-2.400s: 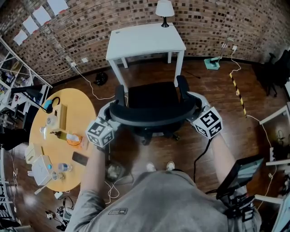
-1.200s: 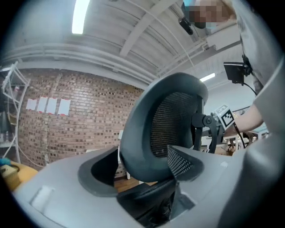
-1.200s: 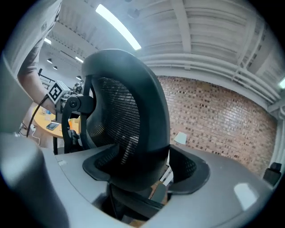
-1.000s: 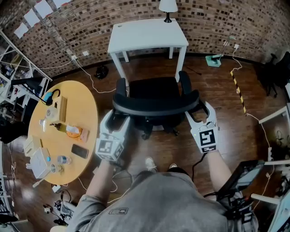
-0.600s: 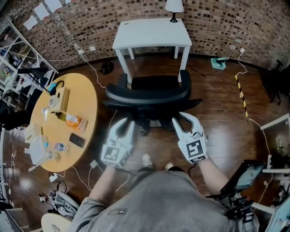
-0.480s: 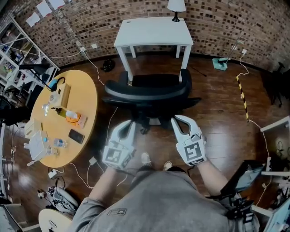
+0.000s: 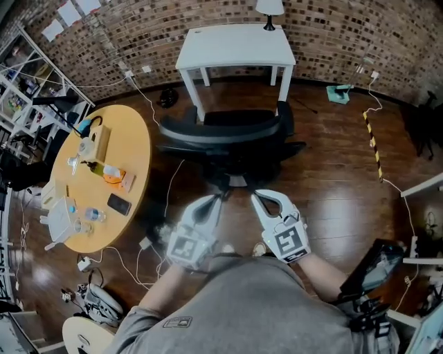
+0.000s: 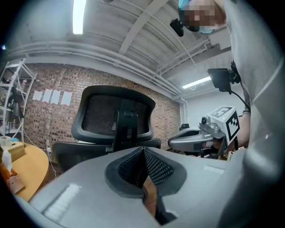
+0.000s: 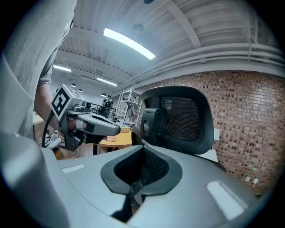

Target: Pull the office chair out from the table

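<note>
The black office chair [image 7: 225, 135] stands in front of the white table [image 7: 235, 43], with its mesh backrest toward me. Both grippers hang side by side near my body, clear of the chair. My left gripper [image 7: 215, 200] is shut with nothing in it, and so is my right gripper [image 7: 255, 198]. In the left gripper view the closed jaws [image 8: 143, 152] point at the backrest [image 8: 116, 116], and the right gripper [image 8: 198, 139] shows beside it. The right gripper view has the shut jaws [image 9: 141, 155] below the backrest [image 9: 180, 116].
A round yellow table [image 7: 135, 148] at the left carries a bottle, a phone [image 7: 119, 204] and boxes. Cables run over the wood floor. A lamp [image 7: 269, 8] stands on the white table. Striped tape [image 7: 374, 145] lies at the right, shelving at the far left.
Both grippers let go of the chair's backrest rim, drew back toward my body and came closer together. Their jaws went from open to shut.
</note>
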Tool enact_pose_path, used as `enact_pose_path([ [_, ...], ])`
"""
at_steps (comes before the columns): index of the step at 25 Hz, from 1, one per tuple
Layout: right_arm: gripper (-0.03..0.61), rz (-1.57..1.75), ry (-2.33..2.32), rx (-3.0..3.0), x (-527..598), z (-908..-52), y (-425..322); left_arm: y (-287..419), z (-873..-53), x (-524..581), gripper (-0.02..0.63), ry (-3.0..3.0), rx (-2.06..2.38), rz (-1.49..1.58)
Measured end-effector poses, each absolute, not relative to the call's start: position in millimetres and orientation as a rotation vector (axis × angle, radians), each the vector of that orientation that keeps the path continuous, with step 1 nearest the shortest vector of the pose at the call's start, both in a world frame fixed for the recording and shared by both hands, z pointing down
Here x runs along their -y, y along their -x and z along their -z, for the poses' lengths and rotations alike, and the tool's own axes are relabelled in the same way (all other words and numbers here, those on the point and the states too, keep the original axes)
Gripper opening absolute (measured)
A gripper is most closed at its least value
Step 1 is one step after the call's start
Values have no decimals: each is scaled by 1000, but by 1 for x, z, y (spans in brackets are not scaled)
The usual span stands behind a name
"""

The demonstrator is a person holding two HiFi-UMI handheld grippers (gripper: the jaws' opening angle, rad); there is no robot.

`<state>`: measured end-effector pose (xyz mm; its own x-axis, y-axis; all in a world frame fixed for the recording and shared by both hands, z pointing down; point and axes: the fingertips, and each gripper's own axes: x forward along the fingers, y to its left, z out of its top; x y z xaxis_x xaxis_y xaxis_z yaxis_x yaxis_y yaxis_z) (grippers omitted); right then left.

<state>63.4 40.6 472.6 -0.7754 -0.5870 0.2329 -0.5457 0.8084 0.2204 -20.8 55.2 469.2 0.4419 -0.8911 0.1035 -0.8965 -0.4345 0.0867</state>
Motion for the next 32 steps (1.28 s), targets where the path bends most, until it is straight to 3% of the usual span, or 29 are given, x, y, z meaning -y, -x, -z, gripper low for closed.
enact_pose_path([
  [32, 12, 169, -1018, 2647, -35, -474, -50, 25, -479, -37, 2, -2635, 1415, -88],
])
